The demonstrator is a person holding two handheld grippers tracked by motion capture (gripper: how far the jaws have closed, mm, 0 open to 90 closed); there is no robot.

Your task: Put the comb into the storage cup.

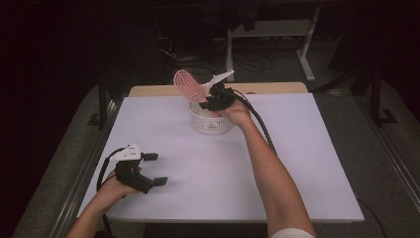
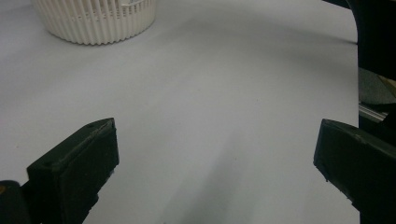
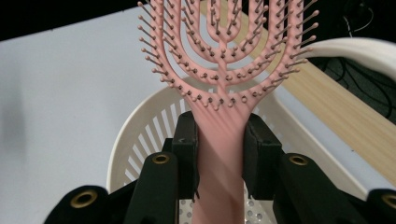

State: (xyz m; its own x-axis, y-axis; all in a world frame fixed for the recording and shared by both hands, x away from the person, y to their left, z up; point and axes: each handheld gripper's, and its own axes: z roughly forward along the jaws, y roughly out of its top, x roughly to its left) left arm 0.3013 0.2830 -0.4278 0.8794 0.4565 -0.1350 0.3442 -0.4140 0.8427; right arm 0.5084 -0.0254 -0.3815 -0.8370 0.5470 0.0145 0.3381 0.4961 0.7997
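A pink vented hairbrush (image 1: pixel 188 85) is held over a white slatted basket (image 1: pixel 210 126) at the back middle of the table. My right gripper (image 1: pixel 212 98) is shut on the brush's neck; in the right gripper view the pads (image 3: pixel 187 154) press both sides of the pink hairbrush (image 3: pixel 219 93), its bristled head up, with the basket (image 3: pixel 135 135) directly beneath. My left gripper (image 1: pixel 154 169) rests low at the table's front left, open, with nothing between its fingers (image 2: pixel 77 168). The basket (image 2: pixel 95 21) lies far ahead of it in the left gripper view.
A white sheet (image 1: pixel 297 163) covers the table, and a wooden strip (image 1: pixel 277 88) shows along the far edge. Black cables trail from both grippers. Beyond the table stand dark floor, cables and a white desk frame (image 1: pixel 307 49).
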